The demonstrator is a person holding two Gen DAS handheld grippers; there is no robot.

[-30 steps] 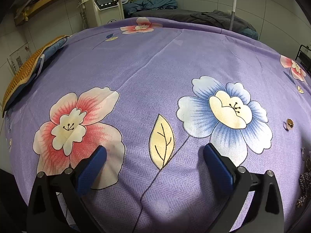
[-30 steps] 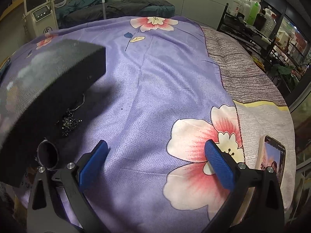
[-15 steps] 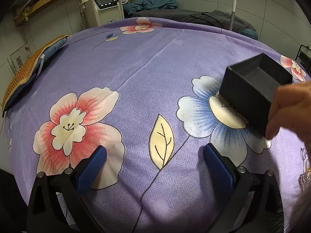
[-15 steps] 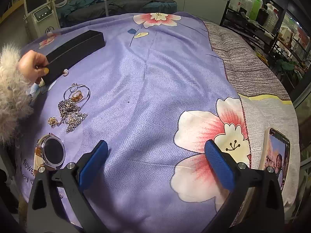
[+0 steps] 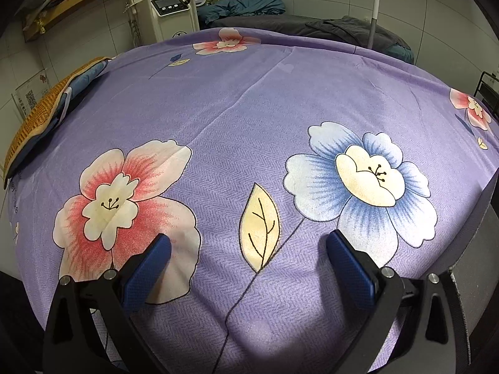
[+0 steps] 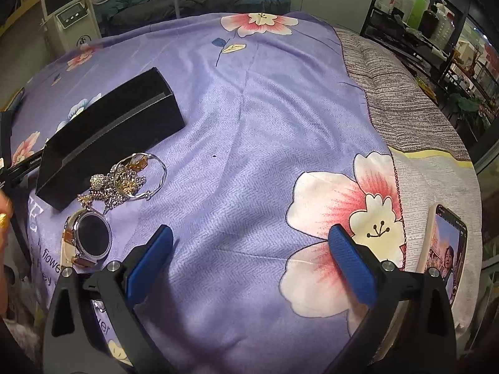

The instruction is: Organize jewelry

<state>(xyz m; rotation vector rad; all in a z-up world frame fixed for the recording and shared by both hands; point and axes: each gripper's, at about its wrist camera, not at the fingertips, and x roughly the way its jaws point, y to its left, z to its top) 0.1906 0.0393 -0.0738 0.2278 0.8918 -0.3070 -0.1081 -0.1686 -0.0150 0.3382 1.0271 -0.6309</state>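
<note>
Lying on the purple flowery sheet (image 6: 265, 131), a long black box (image 6: 109, 134) sits just behind a shiny pile of jewelry (image 6: 124, 180) (a watch (image 6: 92, 237) lies nearest). The right gripper (image 6: 251, 246) and left gripper (image 5: 248, 254) both hold nothing, jaws wide apart.

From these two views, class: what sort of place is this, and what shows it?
Probably a beauty or treatment salon, not a home. A standing machine with a screen sits by the tiled wall, a rack of bottles stands at the side, and the work surface is a bed under a purple flowered sheet.
</note>
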